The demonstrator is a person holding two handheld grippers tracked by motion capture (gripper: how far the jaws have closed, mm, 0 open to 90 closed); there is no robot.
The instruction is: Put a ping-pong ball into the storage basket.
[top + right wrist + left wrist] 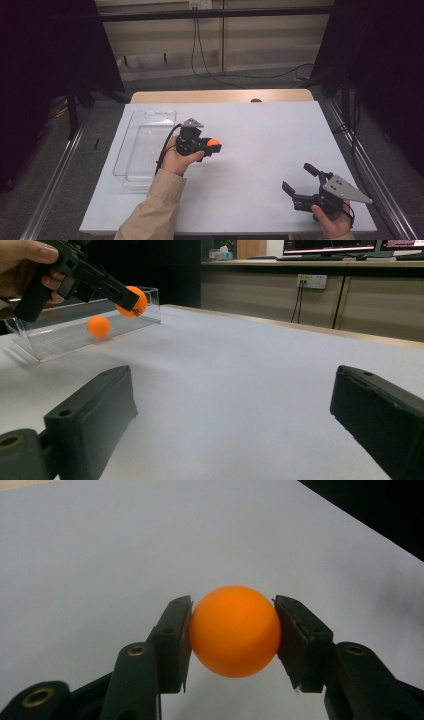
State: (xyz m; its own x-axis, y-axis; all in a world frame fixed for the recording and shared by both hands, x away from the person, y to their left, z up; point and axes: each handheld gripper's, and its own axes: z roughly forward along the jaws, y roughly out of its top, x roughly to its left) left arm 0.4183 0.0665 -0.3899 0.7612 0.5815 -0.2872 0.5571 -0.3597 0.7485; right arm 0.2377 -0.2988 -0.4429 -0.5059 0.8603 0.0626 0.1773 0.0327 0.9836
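An orange ball (234, 630) sits squeezed between both black jaws of my left gripper (214, 145), held just above the white table (260, 130) left of centre. In the right gripper view the same ball (133, 301) hangs in front of a clear plastic tray (65, 335). A smaller orange spot (98, 326) shows on the tray's wall; I cannot tell whether it is a reflection or a second ball. My right gripper (296, 176) rests low near the front right corner, jaws wide apart with nothing between them.
The clear tray (145, 145) lies at the table's left side, just left of the hand on the left gripper. A bare wooden strip (220, 96) runs along the far edge. Dark curtains and metal rails flank the table.
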